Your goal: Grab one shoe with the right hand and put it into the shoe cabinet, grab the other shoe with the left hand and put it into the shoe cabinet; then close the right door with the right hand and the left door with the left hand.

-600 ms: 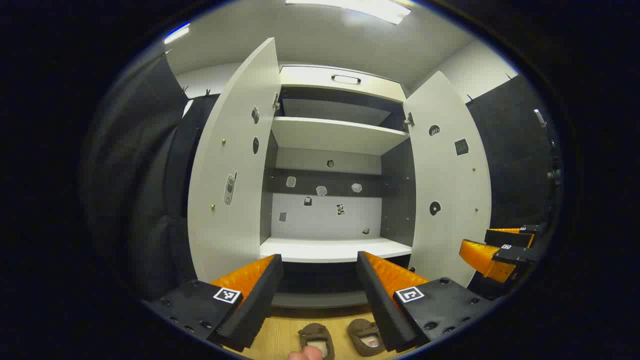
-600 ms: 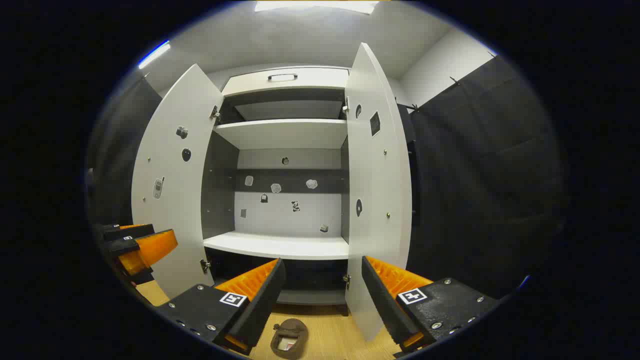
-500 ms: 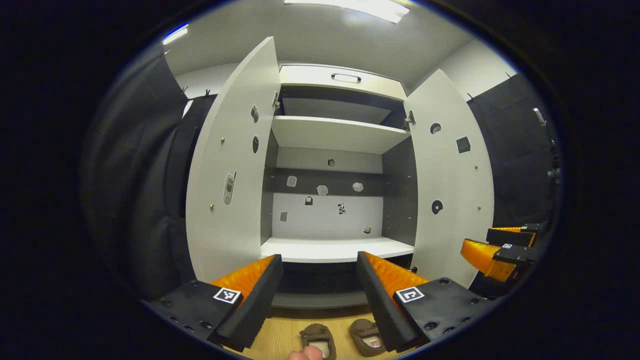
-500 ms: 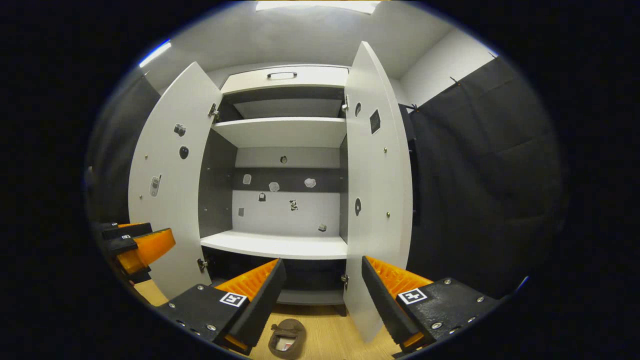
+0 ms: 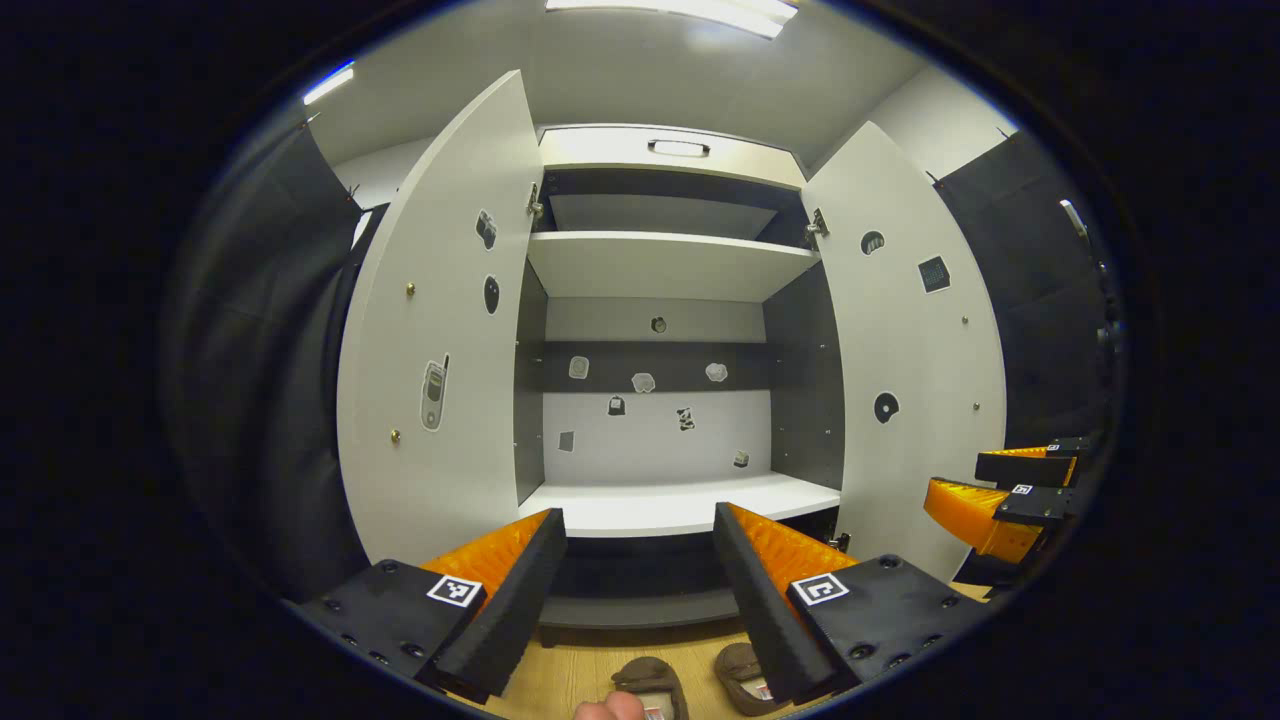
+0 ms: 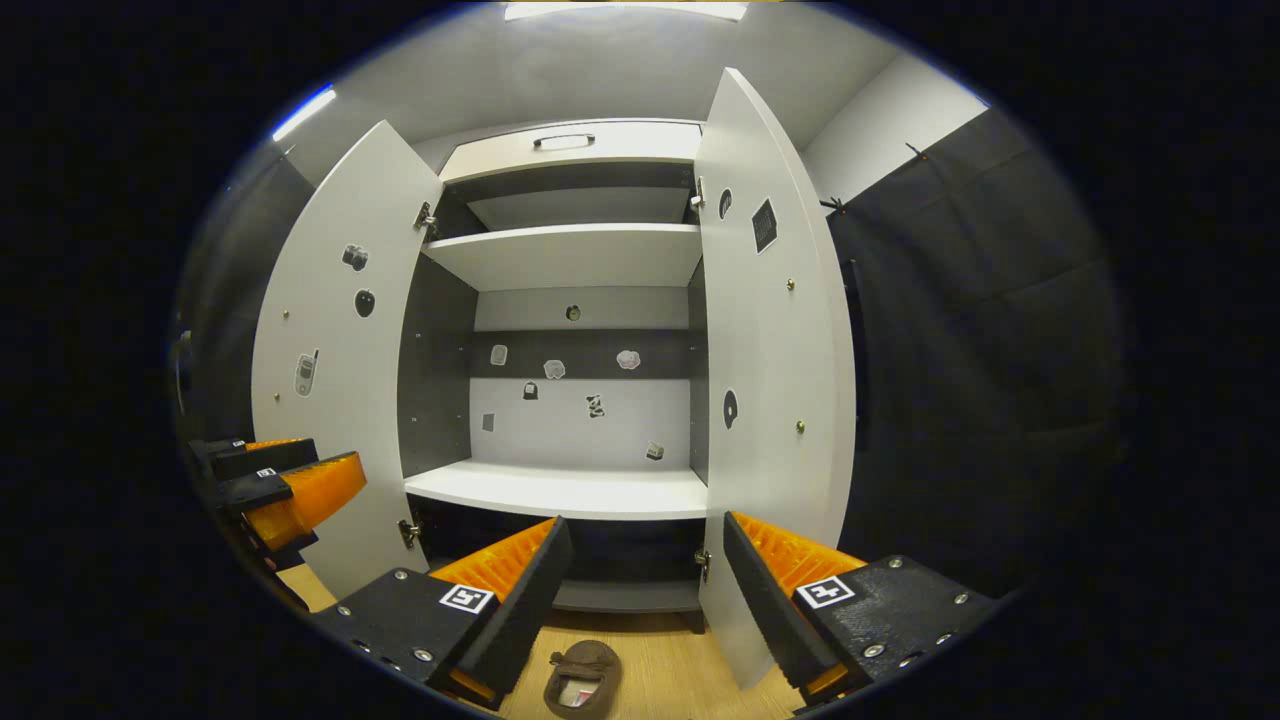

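My right gripper (image 6: 636,580) is hovering wide and empty before the shoe cabinet (image 6: 570,490); my left gripper (image 5: 640,575) is likewise spread, carrying nothing. Both doors are standing open. The two brown shoes (image 5: 655,682) are lying side by side on the wooden floor near me, below the grippers. I'm judging the first grab isn't begun: next, I'm dipping the right gripper down onto one shoe (image 6: 578,675).

Standing in a booth: wood floor (image 6: 660,680) running underfoot, black cloth (image 6: 960,350) hanging along the sides, white wall (image 5: 930,120) rising behind, grey ceiling (image 6: 600,70) glowing with strip lights (image 5: 680,10) overhead.
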The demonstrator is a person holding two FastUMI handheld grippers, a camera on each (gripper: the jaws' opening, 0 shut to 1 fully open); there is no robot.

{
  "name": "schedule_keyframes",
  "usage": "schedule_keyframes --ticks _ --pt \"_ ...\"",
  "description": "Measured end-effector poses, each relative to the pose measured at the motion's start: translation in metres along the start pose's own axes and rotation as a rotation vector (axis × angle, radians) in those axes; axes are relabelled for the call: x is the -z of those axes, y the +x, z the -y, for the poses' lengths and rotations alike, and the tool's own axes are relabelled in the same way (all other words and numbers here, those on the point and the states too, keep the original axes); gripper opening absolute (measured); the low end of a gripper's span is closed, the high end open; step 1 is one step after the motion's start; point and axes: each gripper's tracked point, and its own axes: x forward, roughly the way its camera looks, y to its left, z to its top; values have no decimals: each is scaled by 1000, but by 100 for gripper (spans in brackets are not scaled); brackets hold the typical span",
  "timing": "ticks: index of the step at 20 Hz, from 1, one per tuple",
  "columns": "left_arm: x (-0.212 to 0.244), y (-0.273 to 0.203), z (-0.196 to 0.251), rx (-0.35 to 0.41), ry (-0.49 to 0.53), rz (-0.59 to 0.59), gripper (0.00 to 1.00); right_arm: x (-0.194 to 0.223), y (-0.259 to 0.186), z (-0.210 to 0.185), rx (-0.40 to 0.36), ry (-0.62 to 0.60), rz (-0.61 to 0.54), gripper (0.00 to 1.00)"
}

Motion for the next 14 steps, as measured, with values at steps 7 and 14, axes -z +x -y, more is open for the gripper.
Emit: schedule_keyframes --ticks 7,14 --pt "12 0 -8 -9 2 -26 96 2 2 -9 -16 -9 -13 94" --pt "4 -10 -18 -35 -1 -3 96 -10 -2 -17 -37 -17 31 94"
